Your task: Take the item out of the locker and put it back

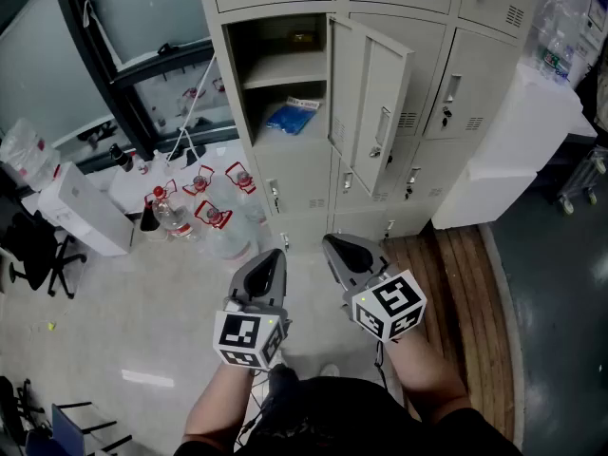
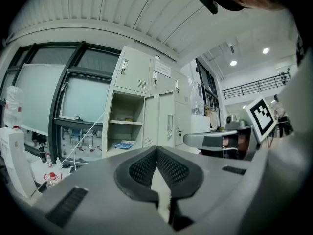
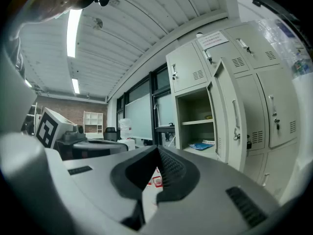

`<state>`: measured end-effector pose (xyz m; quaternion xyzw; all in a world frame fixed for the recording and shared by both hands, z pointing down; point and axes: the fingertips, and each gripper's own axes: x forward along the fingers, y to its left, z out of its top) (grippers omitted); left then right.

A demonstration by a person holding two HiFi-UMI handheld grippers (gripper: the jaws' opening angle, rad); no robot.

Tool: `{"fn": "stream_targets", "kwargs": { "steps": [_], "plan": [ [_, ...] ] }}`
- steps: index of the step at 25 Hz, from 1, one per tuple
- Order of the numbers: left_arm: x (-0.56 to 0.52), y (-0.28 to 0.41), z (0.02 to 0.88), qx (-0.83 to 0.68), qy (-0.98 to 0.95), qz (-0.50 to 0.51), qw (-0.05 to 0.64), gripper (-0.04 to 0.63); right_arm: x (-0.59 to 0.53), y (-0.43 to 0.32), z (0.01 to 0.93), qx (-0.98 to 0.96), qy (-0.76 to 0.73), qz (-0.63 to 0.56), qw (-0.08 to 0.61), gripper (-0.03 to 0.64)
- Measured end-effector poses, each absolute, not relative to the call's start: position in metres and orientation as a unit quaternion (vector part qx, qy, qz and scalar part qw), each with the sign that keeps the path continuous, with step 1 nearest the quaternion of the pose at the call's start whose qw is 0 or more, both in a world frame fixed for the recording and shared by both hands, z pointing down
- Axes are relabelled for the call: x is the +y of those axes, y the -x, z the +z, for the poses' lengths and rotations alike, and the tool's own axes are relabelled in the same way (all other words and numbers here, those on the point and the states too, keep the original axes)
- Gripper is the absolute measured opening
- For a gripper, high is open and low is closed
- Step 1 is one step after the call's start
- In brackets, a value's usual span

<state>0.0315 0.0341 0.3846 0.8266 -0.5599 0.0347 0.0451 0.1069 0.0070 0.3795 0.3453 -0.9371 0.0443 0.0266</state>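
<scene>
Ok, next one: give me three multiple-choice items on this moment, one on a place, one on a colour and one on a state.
1. Where does the blue packet lie?
A) on the floor
B) in the open locker, below its shelf
C) on top of the lockers

2. What colour are the handles on the water jugs on the floor?
A) green
B) red
C) black

3. How does the locker door stand?
A) shut
B) taken off
C) swung open

Key:
1. B, since the packet rests on the compartment's bottom, under the inner shelf.
2. B, since red handles show at the jugs' necks.
3. C, since the door stands out from the frame at the right of the compartment.
</scene>
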Motion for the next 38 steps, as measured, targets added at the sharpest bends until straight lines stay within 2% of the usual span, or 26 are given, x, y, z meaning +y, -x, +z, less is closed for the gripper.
{"fn": "stream_targets", "kwargs": {
  "steps": [15, 38],
  "plan": [
    [0.02, -0.015, 0.383, -0.549, -0.834, 0.038, 0.042, 0.005, -0.008, -0.087, 0.381, -0.935, -0.352, 0.039, 0.03, 0.0],
    [-0.068, 0.077, 0.389, -0.502, -0.862, 0.04, 0.053, 0.005, -0.097, 0.009, 0.385, -0.916, -0.397, 0.05, 0.037, 0.002]
  ]
}}
